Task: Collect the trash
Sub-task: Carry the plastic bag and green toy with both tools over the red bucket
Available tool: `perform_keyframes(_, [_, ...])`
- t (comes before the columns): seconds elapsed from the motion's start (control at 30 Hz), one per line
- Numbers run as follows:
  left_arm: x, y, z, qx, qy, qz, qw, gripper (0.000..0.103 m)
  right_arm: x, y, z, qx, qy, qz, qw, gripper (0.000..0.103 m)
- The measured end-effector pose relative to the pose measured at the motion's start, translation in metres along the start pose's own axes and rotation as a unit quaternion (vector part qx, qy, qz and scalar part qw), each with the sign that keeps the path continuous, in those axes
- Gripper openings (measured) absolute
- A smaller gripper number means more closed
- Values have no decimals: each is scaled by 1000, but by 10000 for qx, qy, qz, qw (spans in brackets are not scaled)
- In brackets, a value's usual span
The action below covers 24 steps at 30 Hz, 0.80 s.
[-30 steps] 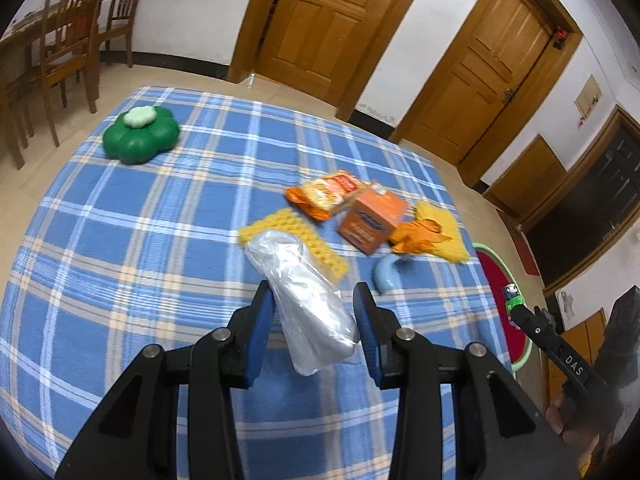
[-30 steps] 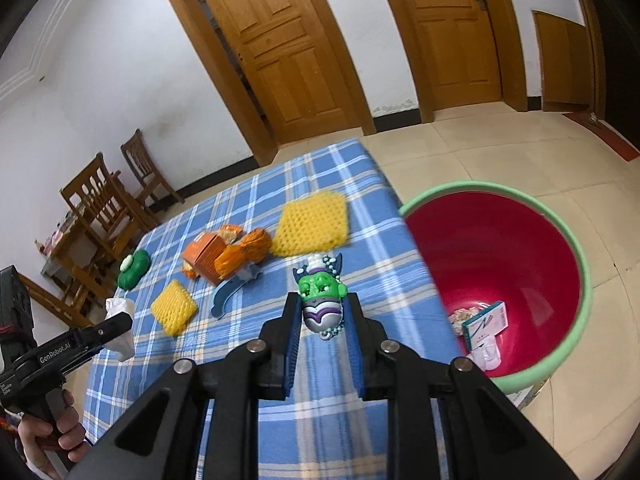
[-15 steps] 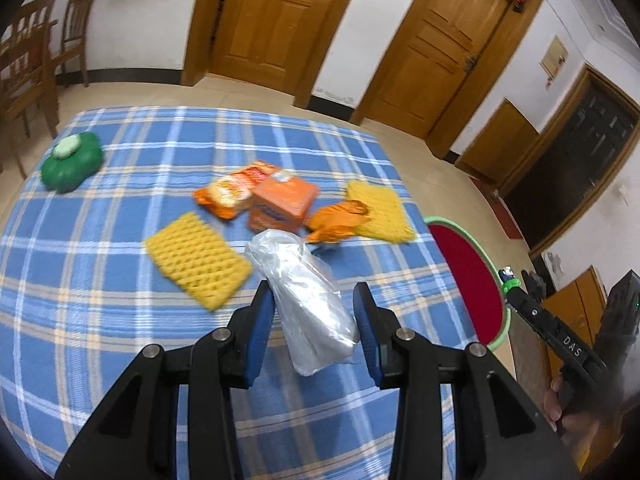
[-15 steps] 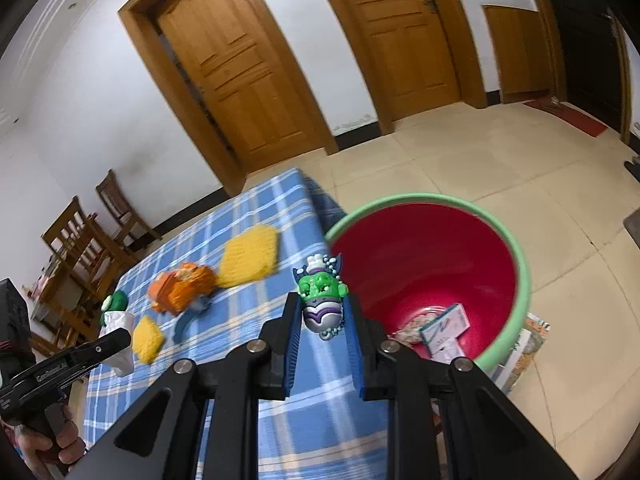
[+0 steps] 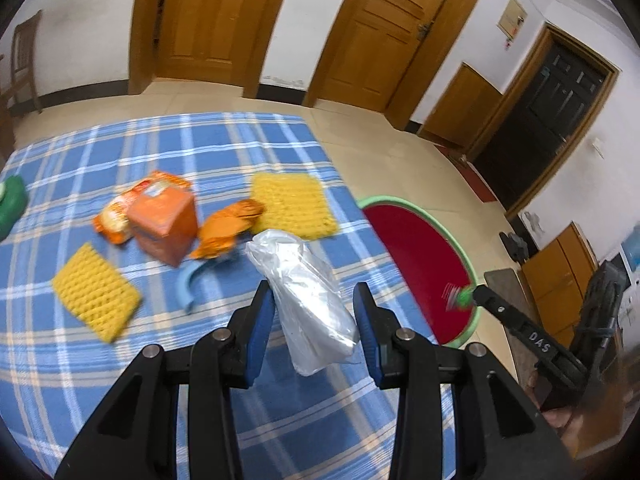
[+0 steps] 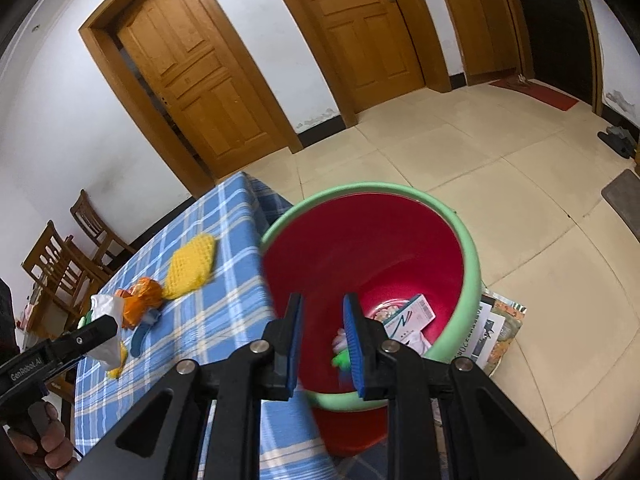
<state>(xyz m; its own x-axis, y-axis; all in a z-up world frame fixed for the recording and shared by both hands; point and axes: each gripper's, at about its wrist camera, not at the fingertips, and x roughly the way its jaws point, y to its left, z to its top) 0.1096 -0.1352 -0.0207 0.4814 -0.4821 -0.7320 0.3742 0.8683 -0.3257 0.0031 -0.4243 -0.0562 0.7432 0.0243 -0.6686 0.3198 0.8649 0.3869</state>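
Right gripper (image 6: pixel 322 334): jaws parted, nothing between them, poised above the mouth of the round red bin with pale green rim (image 6: pixel 472 264). A small green wrapped item (image 6: pixel 342 358) shows as a blur just beside the right pad, inside the bin; cannot tell whether it is falling or lying there. On the bin floor: a white and teal carton (image 6: pixel 408 318) and some pale scraps.

Left gripper (image 5: pixel 314 320): a crumpled clear plastic bag (image 5: pixel 308 300) sits between its blue pads; the jaws stand fairly wide, and contact with the pads is not plain, so I cannot tell how firmly it is held. It hangs over the blue plaid-clothed surface (image 5: pixel 120 380), near the edge that faces the bin.

Left on the surface: an orange cardboard box (image 5: pixel 164 226), an orange snack packet (image 5: pixel 120 216) behind and touching it, a crumpled orange wrapper (image 5: pixel 228 232), two yellow foam-net pads (image 5: pixel 96 298) (image 5: pixel 294 204), a curved light blue piece (image 5: pixel 188 284), a green lumpy object (image 5: pixel 10 206) at the far left.

Judgement: early to mid task. A few items binned, one bag in hand, most of the litter uncollected.

Unclear: the green object is cut by the frame edge. Motion blur smears the orange cluster. Papers beside the bin are partly hidden by its wall.
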Motion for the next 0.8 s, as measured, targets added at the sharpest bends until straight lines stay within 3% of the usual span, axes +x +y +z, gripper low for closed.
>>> perform_keyframes(0.6, [62, -69, 15, 643, 475, -469, 9957, 41, -3, -43, 5, 399, -45, -160, 9991, 25])
perform_keyframes(0.8, [83, -93, 23, 868, 553, -584, 9930, 41, -5, -53, 6, 513, -56, -139, 9986, 29])
